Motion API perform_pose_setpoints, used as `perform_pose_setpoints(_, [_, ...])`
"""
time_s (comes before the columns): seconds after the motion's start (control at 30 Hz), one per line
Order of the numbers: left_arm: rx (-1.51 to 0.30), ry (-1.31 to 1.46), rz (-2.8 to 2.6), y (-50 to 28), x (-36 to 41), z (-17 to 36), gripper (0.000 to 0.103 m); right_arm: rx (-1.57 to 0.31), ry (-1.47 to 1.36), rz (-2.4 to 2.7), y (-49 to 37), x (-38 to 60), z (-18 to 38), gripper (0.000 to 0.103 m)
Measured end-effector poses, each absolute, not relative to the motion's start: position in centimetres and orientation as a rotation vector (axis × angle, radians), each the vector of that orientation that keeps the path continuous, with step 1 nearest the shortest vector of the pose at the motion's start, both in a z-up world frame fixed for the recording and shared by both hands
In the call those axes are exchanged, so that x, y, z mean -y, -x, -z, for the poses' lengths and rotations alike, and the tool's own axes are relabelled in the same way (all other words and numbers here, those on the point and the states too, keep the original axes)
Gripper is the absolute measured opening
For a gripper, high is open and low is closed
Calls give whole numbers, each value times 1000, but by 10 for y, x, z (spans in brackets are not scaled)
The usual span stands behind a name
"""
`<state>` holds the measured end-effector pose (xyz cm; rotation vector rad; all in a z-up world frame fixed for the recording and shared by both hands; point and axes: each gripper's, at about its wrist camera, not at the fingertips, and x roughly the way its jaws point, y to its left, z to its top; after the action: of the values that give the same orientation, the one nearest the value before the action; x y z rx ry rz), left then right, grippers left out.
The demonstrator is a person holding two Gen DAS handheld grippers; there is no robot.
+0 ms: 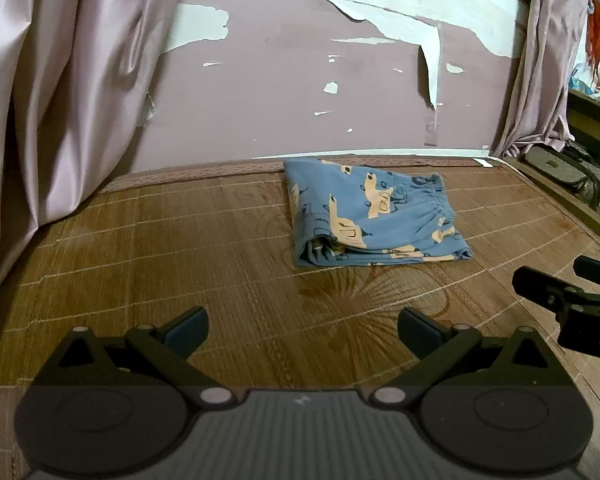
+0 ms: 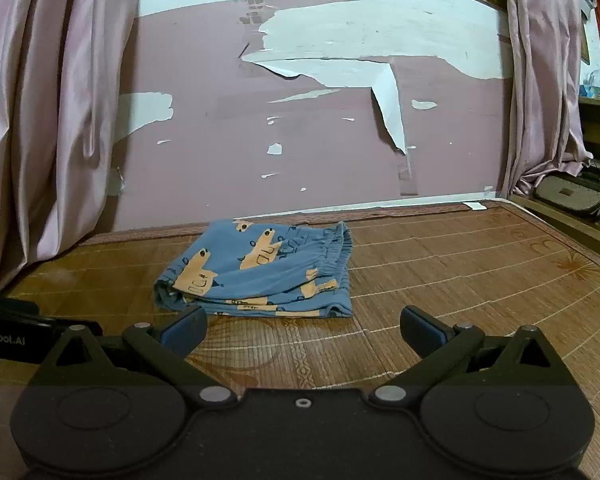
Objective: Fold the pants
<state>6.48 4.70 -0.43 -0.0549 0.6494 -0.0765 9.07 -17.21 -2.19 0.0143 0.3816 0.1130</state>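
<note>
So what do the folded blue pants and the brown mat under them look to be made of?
Folded blue pants with tan print: soft matte knit, probably cotton; gathered elastic waistband, limp layered edges. Brown mat: looks like woven bamboo or rattan; fine slat lines, slight sheen, printed flower motifs.

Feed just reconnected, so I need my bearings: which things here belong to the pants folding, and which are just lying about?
Job:
- blue printed pants, folded in a flat stack on the woven bamboo mat
- left gripper, open, empty
- right gripper, open, empty

Lying about:
- pale pink satin curtains
- peeling pink wall
- dark bag beyond the mat's right edge
- orange cloth hanging far right
</note>
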Motion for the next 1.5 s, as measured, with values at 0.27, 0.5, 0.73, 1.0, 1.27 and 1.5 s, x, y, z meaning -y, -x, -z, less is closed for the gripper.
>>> perform_pose_setpoints(0.27, [-639, 66, 76, -62, -51, 4, 103, -386, -2, -115, -90, 169, 24, 102])
perform_pose_setpoints(0.5, [-641, 65, 69, -60, -52, 6, 103, -395, 0, -122, -89, 168, 27, 102])
perform_pose_setpoints(0.73, [-645, 75, 65, -57, -54, 7, 103, -401, 1, -126, -90, 168, 28, 102])
perform_pose_setpoints(1.0, [-649, 81, 63, -56, -55, 8, 103, -406, 0, -131, -91, 168, 29, 102])
perform_pose_setpoints(1.27, [-650, 82, 62, -56, -55, 8, 103, -409, -1, -131, -91, 167, 30, 102])
perform_pose_setpoints(1.5, [-653, 82, 61, -53, -58, 9, 103, -410, -1, -131, -91, 167, 30, 102])
